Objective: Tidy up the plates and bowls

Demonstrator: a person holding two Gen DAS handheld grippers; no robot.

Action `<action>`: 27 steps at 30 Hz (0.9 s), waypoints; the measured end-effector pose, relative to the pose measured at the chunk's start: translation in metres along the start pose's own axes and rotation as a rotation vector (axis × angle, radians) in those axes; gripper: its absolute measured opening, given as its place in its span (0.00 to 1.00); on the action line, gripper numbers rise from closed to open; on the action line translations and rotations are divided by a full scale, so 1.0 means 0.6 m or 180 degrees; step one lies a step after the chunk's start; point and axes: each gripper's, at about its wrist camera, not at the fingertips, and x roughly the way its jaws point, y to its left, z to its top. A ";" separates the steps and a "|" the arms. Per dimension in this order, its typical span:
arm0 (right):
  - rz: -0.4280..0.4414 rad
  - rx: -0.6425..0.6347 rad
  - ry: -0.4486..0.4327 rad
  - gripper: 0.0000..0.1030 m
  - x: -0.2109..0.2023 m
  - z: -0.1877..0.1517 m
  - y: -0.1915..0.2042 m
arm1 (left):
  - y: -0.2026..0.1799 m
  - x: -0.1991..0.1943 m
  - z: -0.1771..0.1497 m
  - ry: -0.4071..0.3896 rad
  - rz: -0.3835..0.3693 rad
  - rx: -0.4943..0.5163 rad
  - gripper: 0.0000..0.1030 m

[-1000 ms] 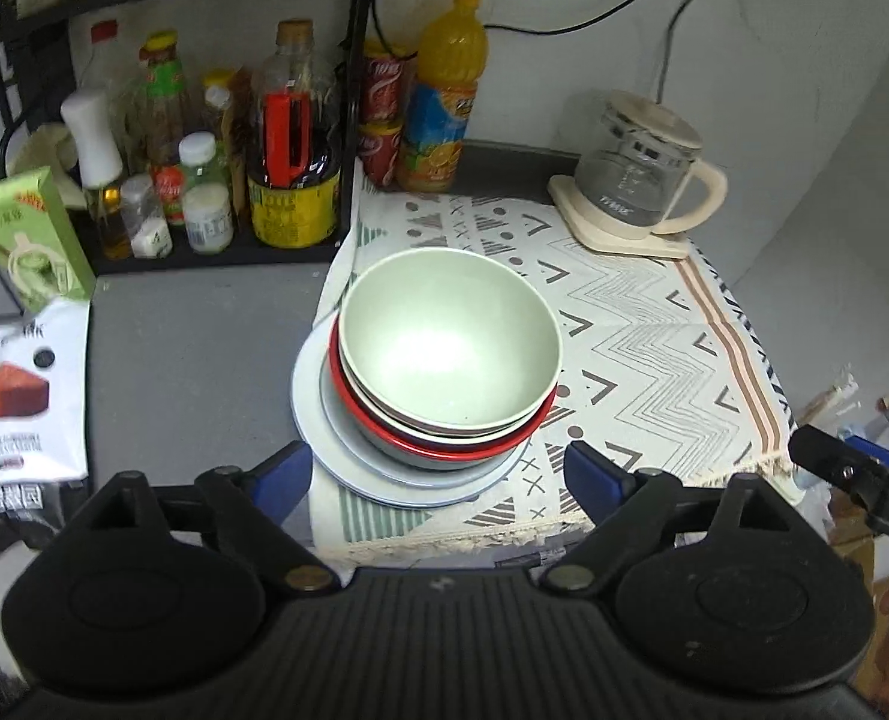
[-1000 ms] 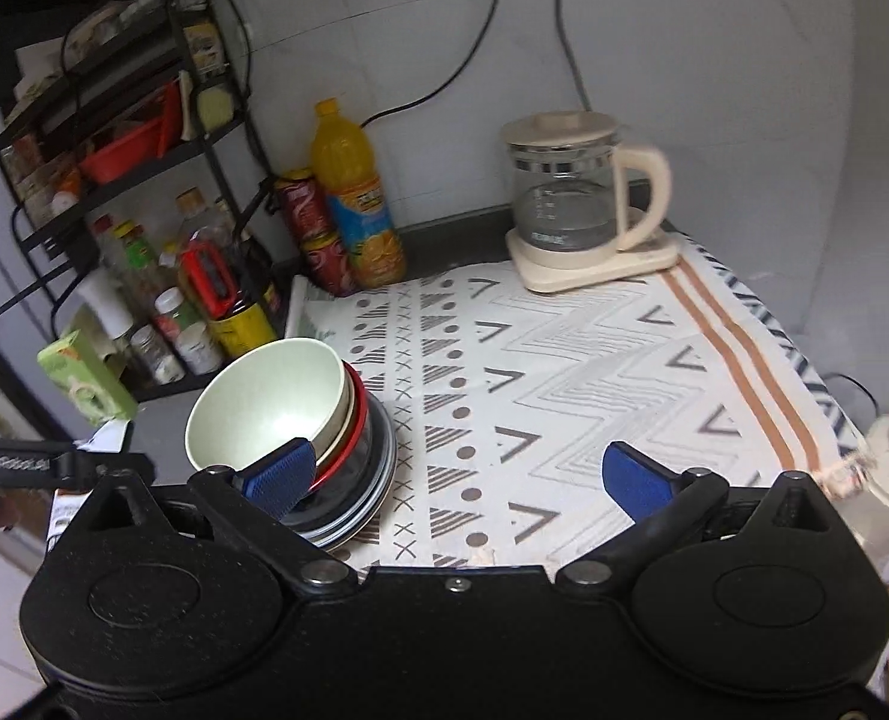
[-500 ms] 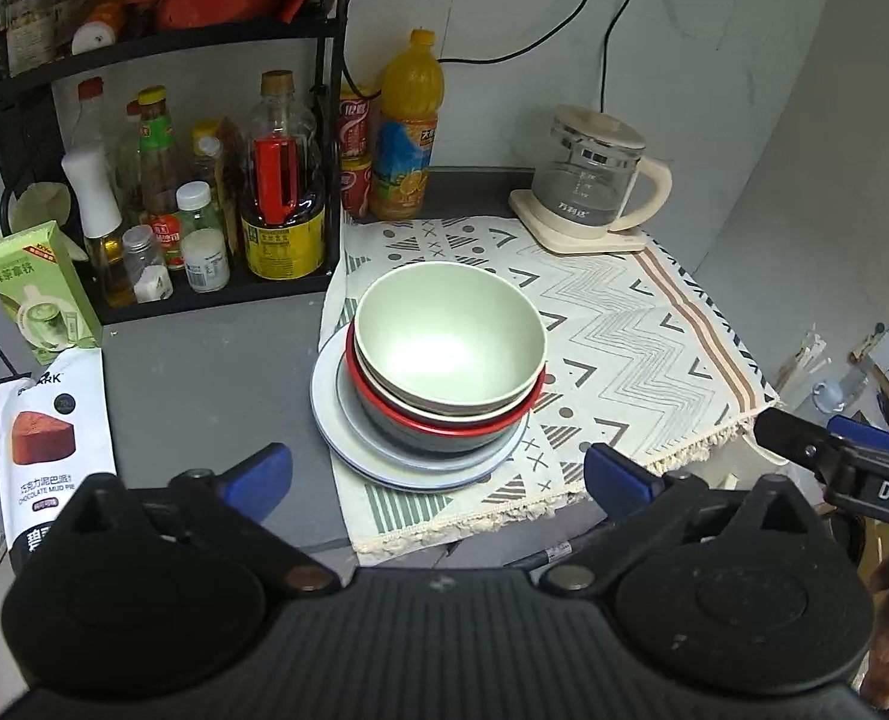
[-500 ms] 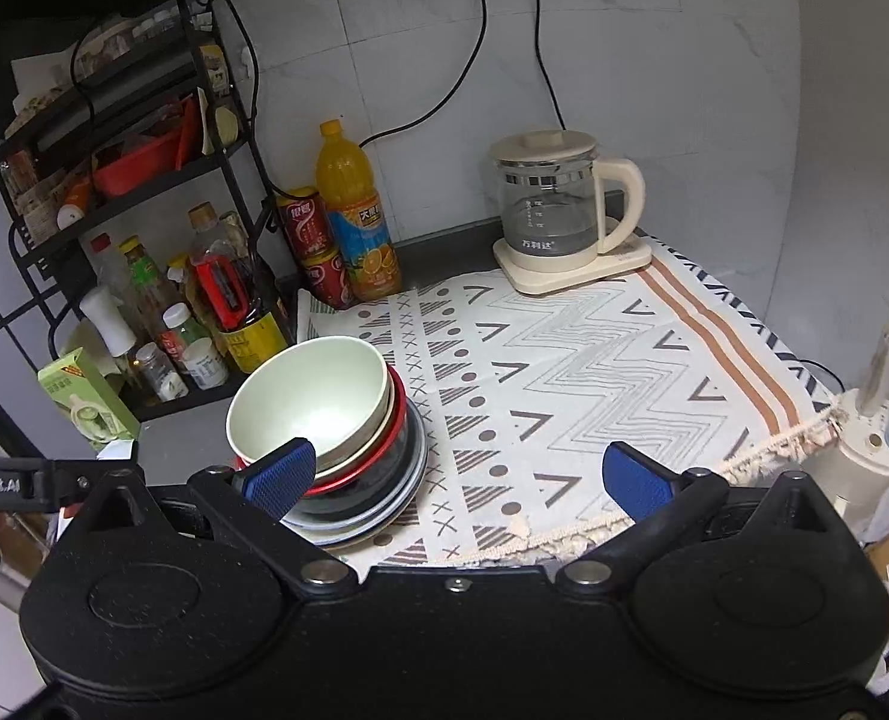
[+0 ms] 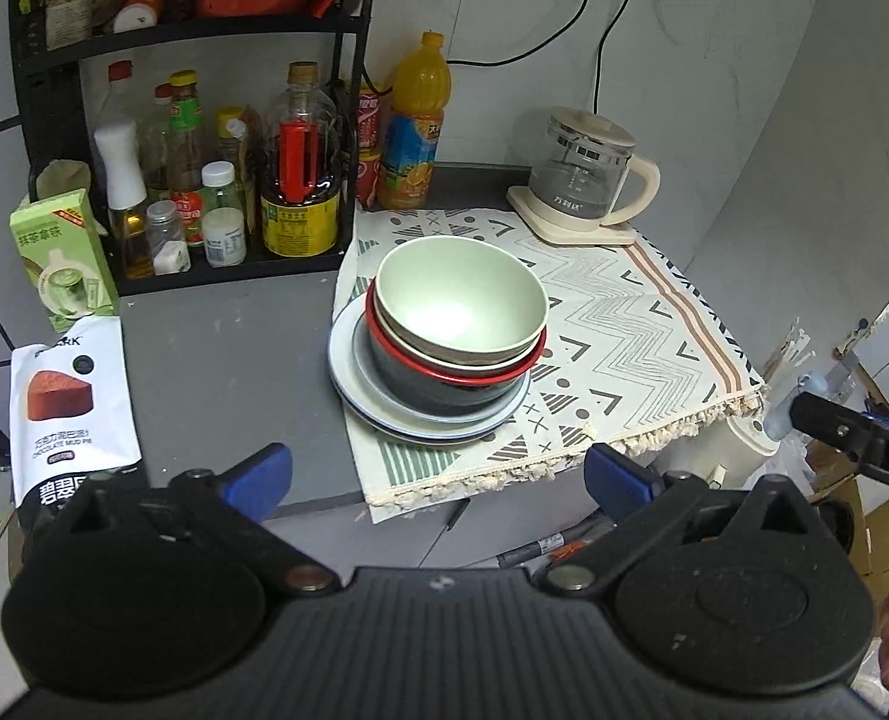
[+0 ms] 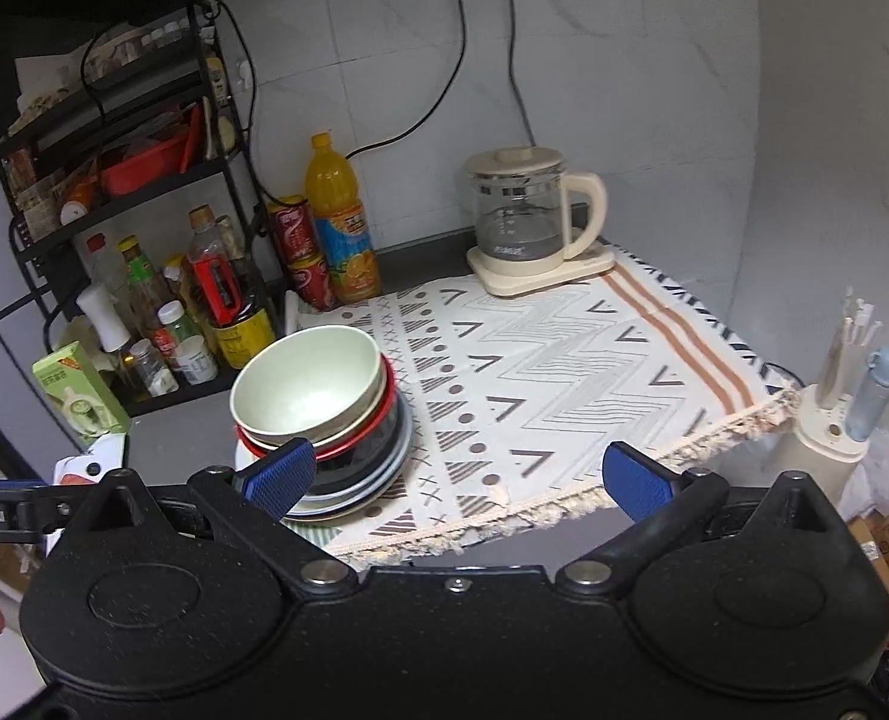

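Note:
One stack of dishes stands at the left edge of the patterned cloth (image 5: 624, 324). A pale green bowl (image 5: 462, 300) sits on top, nested in a beige bowl and a red-rimmed dark bowl (image 5: 444, 384), all on pale blue plates (image 5: 354, 372). The same green bowl (image 6: 306, 384) and plates (image 6: 384, 480) show at lower left in the right wrist view. My left gripper (image 5: 438, 480) is open, held back from the stack with nothing between its blue pads. My right gripper (image 6: 456, 480) is open too, off the counter's front edge, its left pad in front of the stack.
A black rack (image 5: 204, 150) of bottles and jars stands at back left, with an orange drink bottle (image 5: 414, 138) and red cans beside it. A glass kettle (image 5: 588, 180) is at the back right. A green carton (image 5: 60, 258) and a snack bag (image 5: 72, 402) lie left.
Both grippers have pulled back from the counter, so the stack looks smaller and farther off. The left gripper's pads stand a little wider apart. The dishes have not moved.

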 end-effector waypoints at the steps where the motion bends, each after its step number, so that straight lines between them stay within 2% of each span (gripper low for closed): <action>1: 0.0000 0.0018 -0.0008 1.00 -0.005 -0.003 -0.001 | 0.001 -0.002 -0.003 -0.0008 0.0000 0.0010 0.99; 8: 0.0003 0.0086 0.0039 1.00 -0.029 -0.030 -0.011 | 0.001 -0.013 -0.014 -0.0035 -0.0049 0.0024 0.99; 11: 0.0007 0.0108 0.0069 1.00 -0.035 -0.041 -0.013 | -0.010 -0.021 -0.017 -0.0125 0.0040 0.0181 0.99; 17: 0.0001 0.0125 0.0095 1.00 -0.041 -0.055 -0.015 | -0.018 -0.031 -0.018 -0.0165 0.0014 0.0254 0.99; 27: 0.0020 0.0134 0.0098 1.00 -0.047 -0.060 -0.014 | -0.020 -0.033 -0.021 -0.0116 -0.0042 0.0238 0.99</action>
